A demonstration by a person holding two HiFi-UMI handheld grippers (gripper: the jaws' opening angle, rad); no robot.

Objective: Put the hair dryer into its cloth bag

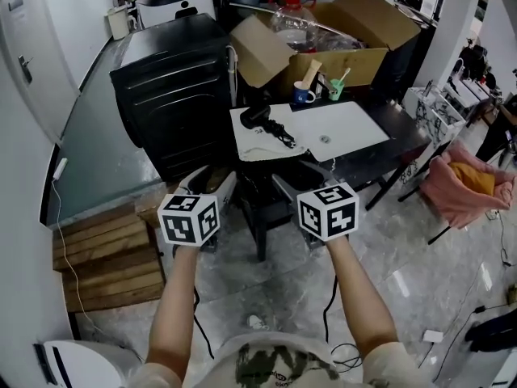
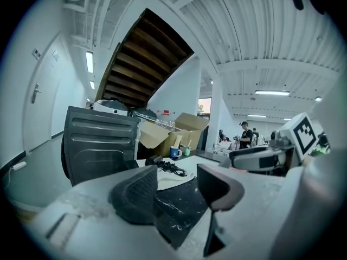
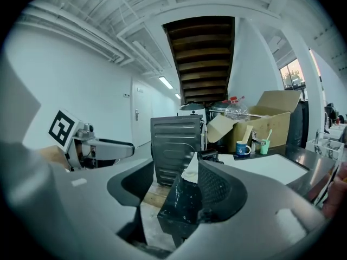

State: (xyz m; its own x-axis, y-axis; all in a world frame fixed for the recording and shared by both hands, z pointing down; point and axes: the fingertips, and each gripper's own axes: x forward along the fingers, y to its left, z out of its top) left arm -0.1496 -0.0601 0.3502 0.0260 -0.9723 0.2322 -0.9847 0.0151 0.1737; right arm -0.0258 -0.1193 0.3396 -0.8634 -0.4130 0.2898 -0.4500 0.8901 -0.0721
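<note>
A black hair dryer (image 1: 257, 117) lies at the left end of the dark table (image 1: 400, 132), its cord (image 1: 283, 132) coiled beside it. It rests on a white cloth bag (image 1: 262, 145), which lies flat by the table's near left edge. My left gripper (image 1: 212, 183) and right gripper (image 1: 305, 178) are held side by side in front of the table, short of the dryer. Both are open with nothing between the jaws. In the left gripper view, the dryer (image 2: 157, 160) shows beyond the open left gripper (image 2: 176, 186). The right gripper view has the dryer (image 3: 209, 156) above the open right gripper (image 3: 173, 191).
A black ribbed appliance (image 1: 174, 87) stands left of the table. An open cardboard box (image 1: 331, 39), a blue mug (image 1: 304, 94) and a green cup (image 1: 335, 91) sit at the table's back. Wooden pallets (image 1: 109, 257) lie on the floor at left. At right is a chair with pink cloth (image 1: 464, 186).
</note>
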